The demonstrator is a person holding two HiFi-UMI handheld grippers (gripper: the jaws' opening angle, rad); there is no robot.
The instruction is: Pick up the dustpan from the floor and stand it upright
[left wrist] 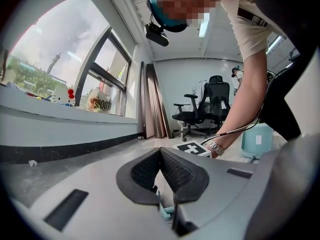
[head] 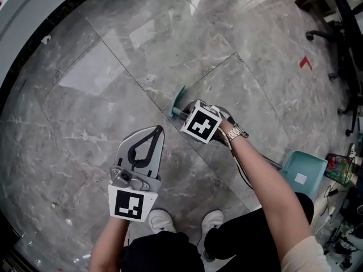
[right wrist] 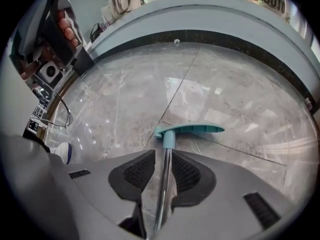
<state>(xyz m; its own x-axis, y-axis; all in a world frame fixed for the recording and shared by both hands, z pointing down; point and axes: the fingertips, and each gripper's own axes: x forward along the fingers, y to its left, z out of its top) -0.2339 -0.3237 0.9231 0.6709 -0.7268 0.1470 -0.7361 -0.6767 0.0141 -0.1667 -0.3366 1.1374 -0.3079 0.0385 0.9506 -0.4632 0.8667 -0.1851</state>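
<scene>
The dustpan lies on the marble floor, its teal pan [head: 303, 174] at the right and its metal rod [right wrist: 165, 184] running to a teal grip end [right wrist: 187, 130], which also shows in the head view [head: 178, 99]. My right gripper [right wrist: 164, 156] points steeply down over the rod just behind that grip end. The rod passes between its pads with a slit of floor beside it, so the jaws are open around it. Its marker cube [head: 200, 121] hides the jaws in the head view. My left gripper [head: 157, 130] hangs to the left, shut and empty, pointing level [left wrist: 160, 151].
Black office chairs [head: 340, 33] stand at the far right, and one [left wrist: 207, 104] shows by the back wall. A curved grey sill [head: 34, 33] bounds the floor on the left. A red mark [head: 305, 62], boxes and cables [head: 340, 169] lie right. The person's shoes [head: 161, 220] are below.
</scene>
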